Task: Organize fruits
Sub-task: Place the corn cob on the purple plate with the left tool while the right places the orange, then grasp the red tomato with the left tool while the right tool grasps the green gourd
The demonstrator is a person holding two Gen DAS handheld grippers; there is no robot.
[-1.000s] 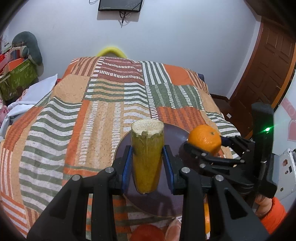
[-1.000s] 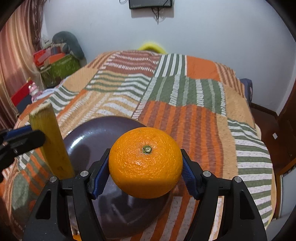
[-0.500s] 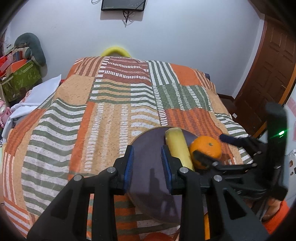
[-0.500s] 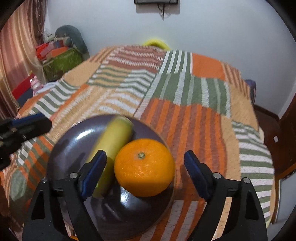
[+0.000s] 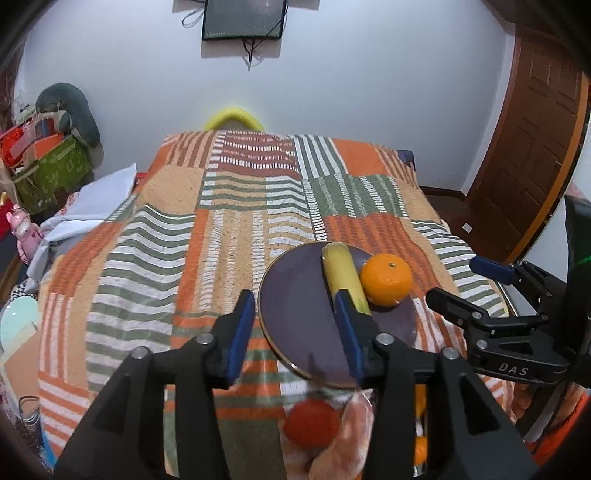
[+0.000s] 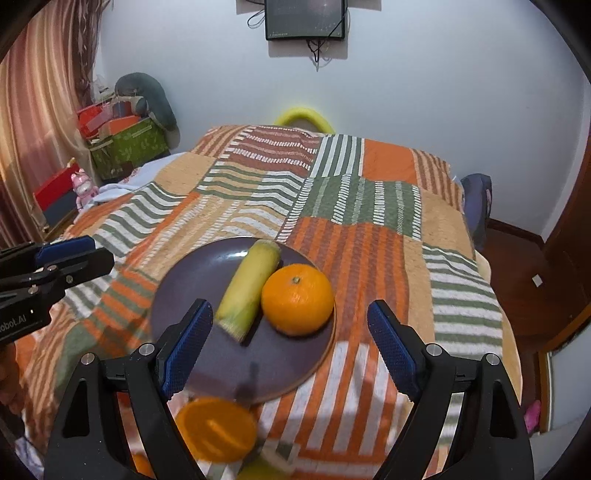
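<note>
A dark purple plate lies on the striped bedspread. On it lie a yellow corn cob and an orange, touching side by side. My left gripper is open and empty, raised above the plate's near left part. My right gripper is open and empty, raised above the plate's near edge; it also shows in the left wrist view. Near the front edge lie a red fruit and another orange, blurred.
The patchwork bedspread covers the whole bed. A wooden door stands at the right. Boxes and a grey cushion are stacked at the far left. A screen hangs on the back wall.
Both grippers opened and drew back upward. The corn cob went from upright in my left gripper to lying on the plate. The orange left my right gripper and rests beside it.
</note>
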